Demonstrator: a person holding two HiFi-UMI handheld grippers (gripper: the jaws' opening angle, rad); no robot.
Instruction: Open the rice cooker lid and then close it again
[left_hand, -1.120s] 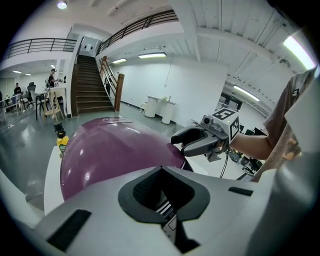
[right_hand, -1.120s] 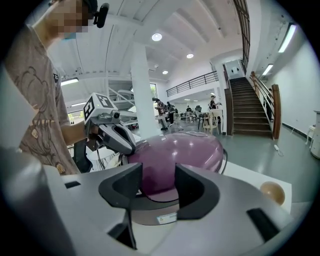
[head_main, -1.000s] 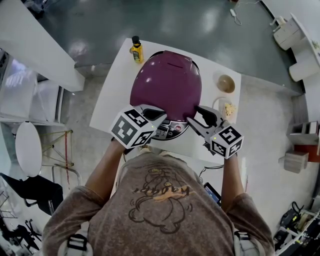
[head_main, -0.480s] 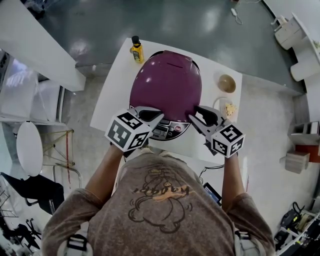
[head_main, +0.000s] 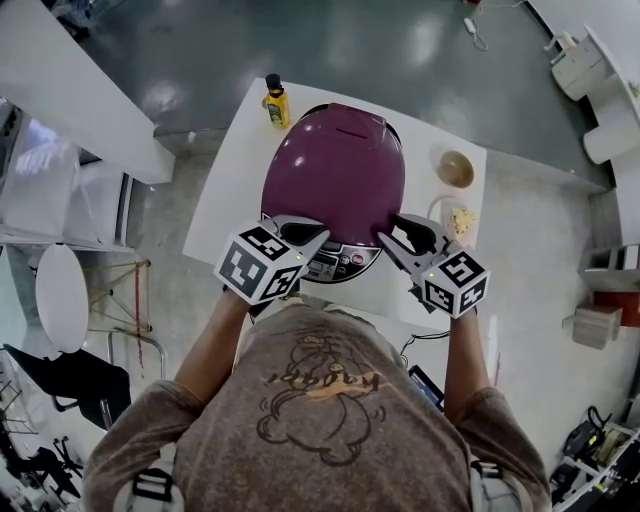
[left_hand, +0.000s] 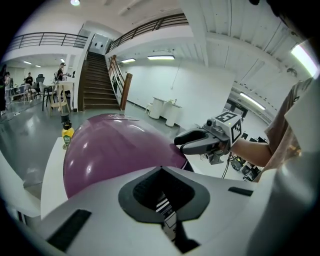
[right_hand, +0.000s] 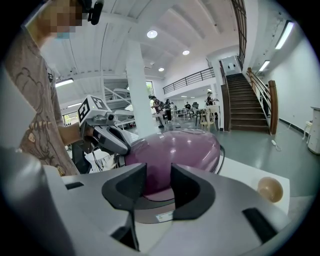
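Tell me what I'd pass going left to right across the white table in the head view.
yellow bottle → purple rice cooker → brown bowl. The dish of food lies level with the bowl from left to right, just nearer the person, so it has no clear place in the order.

Big open lab/office hall w/ staircase (right_hand: 248, 102), mezzanine railing (right_hand: 192, 80), glossy floor (head_main: 400, 50), white worktable (head_main: 225, 180)

Glossy plastic rice cooker lid (head_main: 335, 170); smooth matt table (head_main: 235, 170).
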